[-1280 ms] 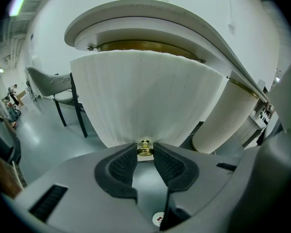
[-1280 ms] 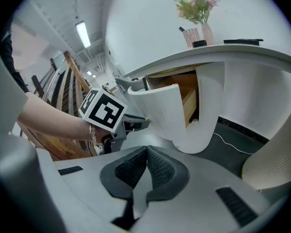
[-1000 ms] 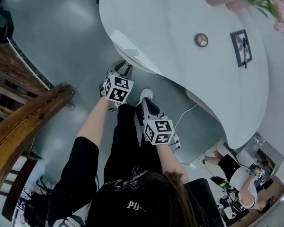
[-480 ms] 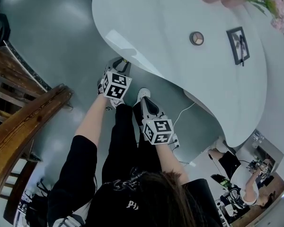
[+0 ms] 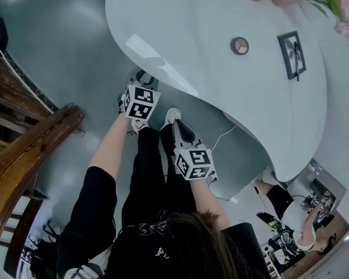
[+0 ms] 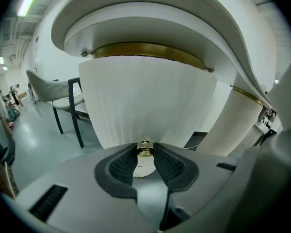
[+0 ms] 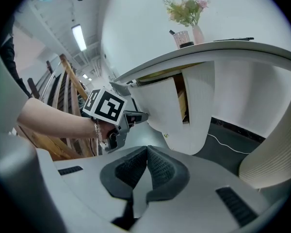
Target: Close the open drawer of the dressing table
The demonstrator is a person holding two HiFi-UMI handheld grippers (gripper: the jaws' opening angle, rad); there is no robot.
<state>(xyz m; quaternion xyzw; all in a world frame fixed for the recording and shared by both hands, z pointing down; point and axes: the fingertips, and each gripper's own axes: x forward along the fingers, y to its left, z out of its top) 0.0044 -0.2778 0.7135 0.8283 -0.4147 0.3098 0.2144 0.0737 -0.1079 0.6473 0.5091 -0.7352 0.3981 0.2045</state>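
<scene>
- Jaws of the left gripper (image 5: 142, 78) were clamped on the brass knob (image 6: 145, 151), under the dressing table's (image 5: 209, 16) front edge.
- Drawer (image 7: 160, 106) stood pulled out from beneath the dressing table's top.
- Right gripper (image 7: 146, 152) hung before the dressing table, jaws together, empty.

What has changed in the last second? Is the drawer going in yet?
The left gripper has moved a little further toward the table, its jaws closed on the drawer's knob. Nothing was visibly taken hold of or let go. The right gripper stayed about where it was, shut and empty. The drawer is not closed: the right gripper view shows it standing partly open.
</scene>
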